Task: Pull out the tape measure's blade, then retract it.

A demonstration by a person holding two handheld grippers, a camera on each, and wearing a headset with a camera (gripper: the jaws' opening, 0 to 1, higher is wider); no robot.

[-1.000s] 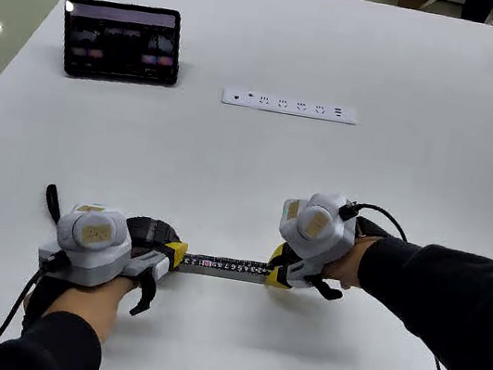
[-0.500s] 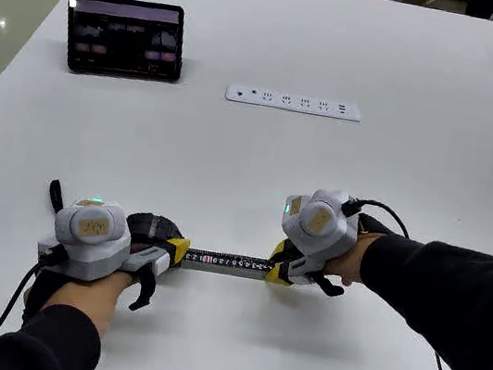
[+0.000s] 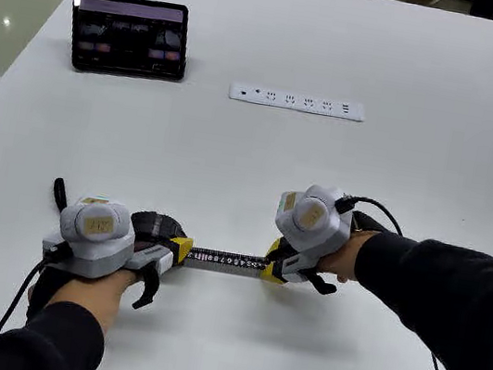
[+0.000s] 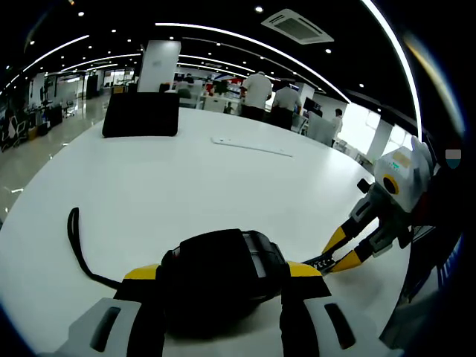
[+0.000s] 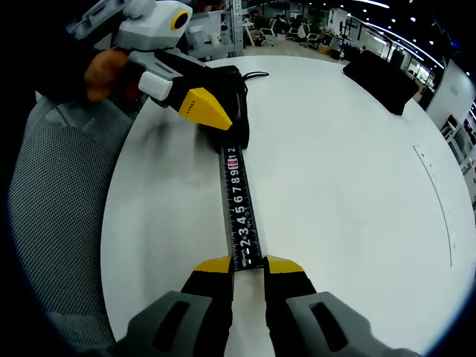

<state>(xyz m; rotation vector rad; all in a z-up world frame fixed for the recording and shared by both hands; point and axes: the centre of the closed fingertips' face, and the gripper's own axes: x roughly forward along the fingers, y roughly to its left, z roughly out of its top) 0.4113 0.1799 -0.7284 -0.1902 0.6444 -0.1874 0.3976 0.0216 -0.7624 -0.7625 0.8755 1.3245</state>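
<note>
The left gripper (image 4: 223, 272) is clenching its jaws around the black round tape measure case (image 3: 154, 225) on the white surface (image 3: 231, 164). The right gripper (image 5: 239, 265) is pinching the tip of the dark numbered blade (image 5: 238, 201) in its jaws, and the blade is lying flat and extended between the two.

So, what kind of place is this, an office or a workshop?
Probably an open-plan office or lab hall. There is a large white table with a tablet and a power strip on it, long ceiling light strips overhead, and people standing in the background.
</note>
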